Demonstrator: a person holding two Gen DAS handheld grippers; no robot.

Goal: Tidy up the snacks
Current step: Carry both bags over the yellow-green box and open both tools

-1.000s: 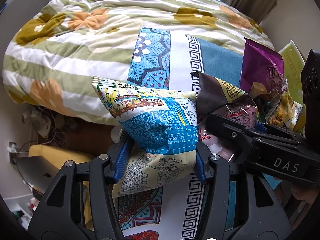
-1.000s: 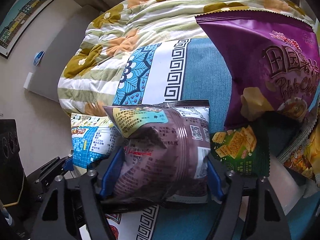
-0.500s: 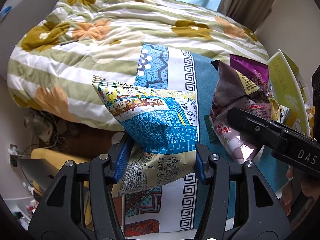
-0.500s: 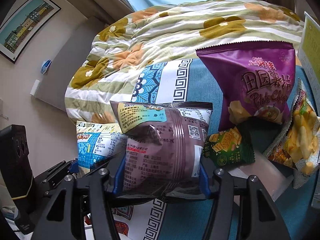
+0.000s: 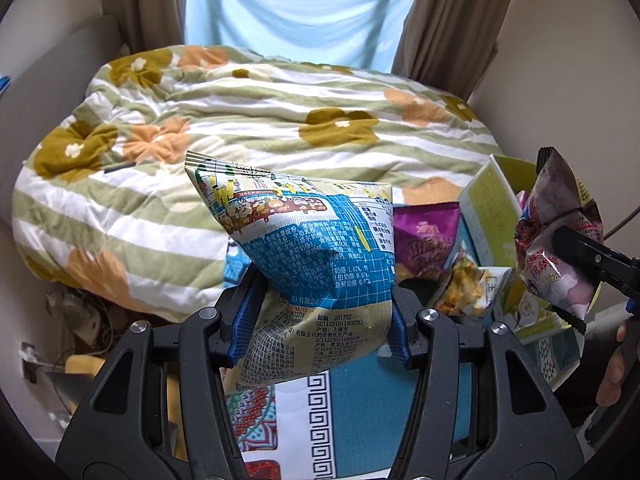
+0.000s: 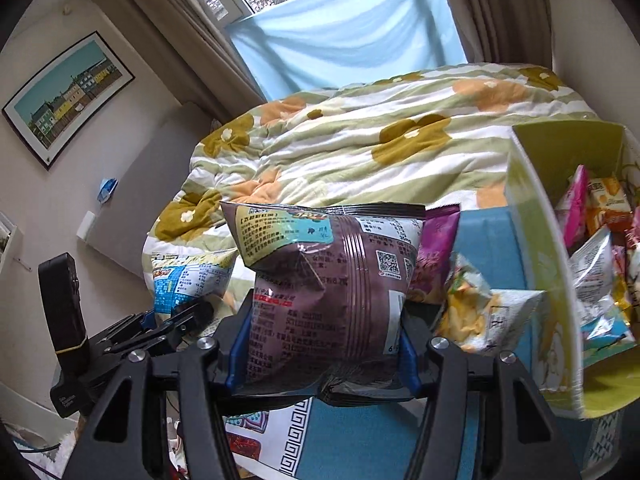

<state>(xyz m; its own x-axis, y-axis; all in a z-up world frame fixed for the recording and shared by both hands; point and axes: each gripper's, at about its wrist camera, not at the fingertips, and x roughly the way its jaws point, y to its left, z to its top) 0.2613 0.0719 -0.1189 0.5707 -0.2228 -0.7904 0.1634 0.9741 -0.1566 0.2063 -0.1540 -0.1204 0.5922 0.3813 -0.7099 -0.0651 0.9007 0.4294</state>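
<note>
Both claws were loaded. Left gripper (image 5: 320, 320) was clamped on the blue-and-white snack bag (image 5: 316, 256), blue pads squeezing its lower half, top of the bag puffed out above the jaws. Right gripper (image 6: 322, 344) was clamped on the brown snack bag (image 6: 332, 280) the same way, low on the pack. Both bags hung in the air above the patterned blue cloth (image 6: 360, 432), clear of the bed.

The yellow-green box (image 6: 532, 264) sat to the right, already holding several packets. The purple chip bag (image 5: 426, 236) and a yellow-printed snack pack (image 6: 480, 312) lay on the cloth just left of the box wall, near the right claw.

Risks as I read them:
- Both grips sat low on air-filled pillow packs. Slick film plus a swing toward the box could let a bag squirt out of the pads, or squeezing harder could pop it.
- The two grippers were close together; the left one showed at the near left of the right view. Moving both to the box at once could knock the bags or tools together.
- The near box wall stood tall. A low approach would catch the bag's hanging bottom edge on the rim.
- The box looked fairly full, though I couldn't see its far side, so a dropped bag might slide back out.
</note>
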